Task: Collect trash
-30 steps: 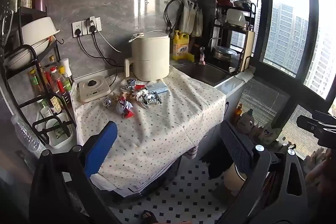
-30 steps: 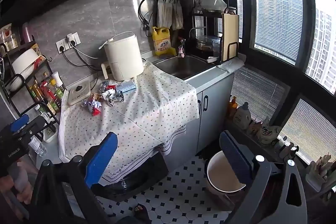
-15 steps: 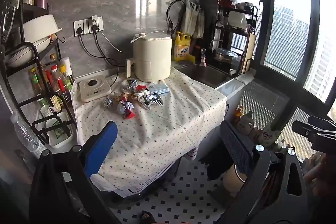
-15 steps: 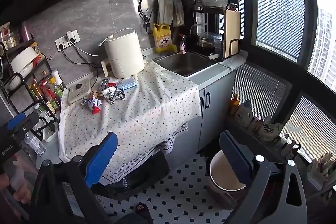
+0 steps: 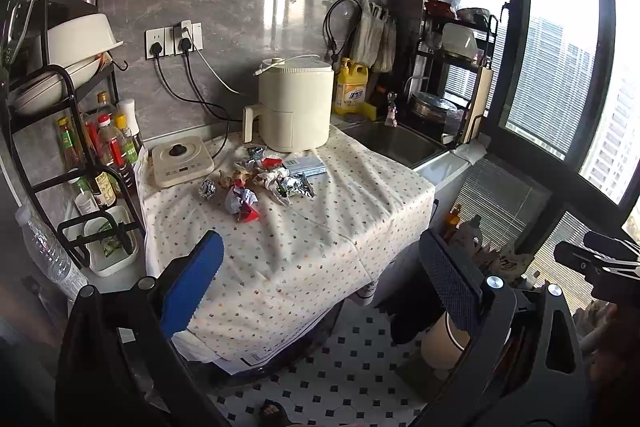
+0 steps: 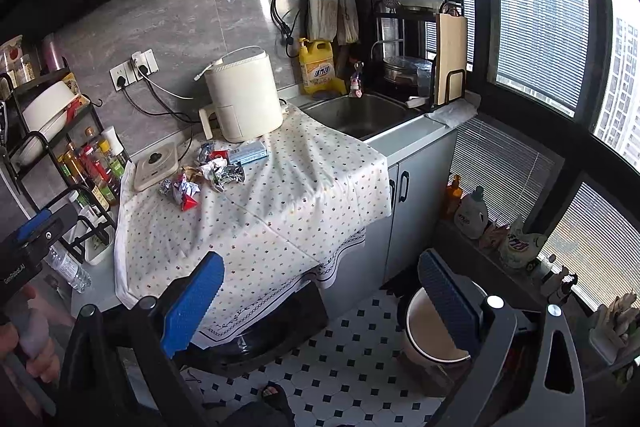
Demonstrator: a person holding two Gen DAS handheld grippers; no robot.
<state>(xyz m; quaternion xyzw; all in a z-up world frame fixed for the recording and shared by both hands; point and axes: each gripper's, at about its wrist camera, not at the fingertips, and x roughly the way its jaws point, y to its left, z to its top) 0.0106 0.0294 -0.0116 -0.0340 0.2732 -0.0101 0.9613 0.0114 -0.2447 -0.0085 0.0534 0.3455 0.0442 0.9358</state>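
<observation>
A pile of crumpled foil and paper wrappers lies on the dotted tablecloth in front of a cream air fryer. It also shows in the right wrist view. A white bin stands on the tiled floor, partly behind my right finger. My left gripper is open and empty, held back from the counter's front edge. My right gripper is open and empty, further back and higher, over the floor.
A cream scale and a bottle rack stand at the left. A blue-grey packet lies by the wrappers. A sink and dish rack are at the right. Bottles line the window sill.
Both grippers have drifted a little; the left view has shifted slightly toward the counter. The wrappers have not moved and both grippers stay open.
</observation>
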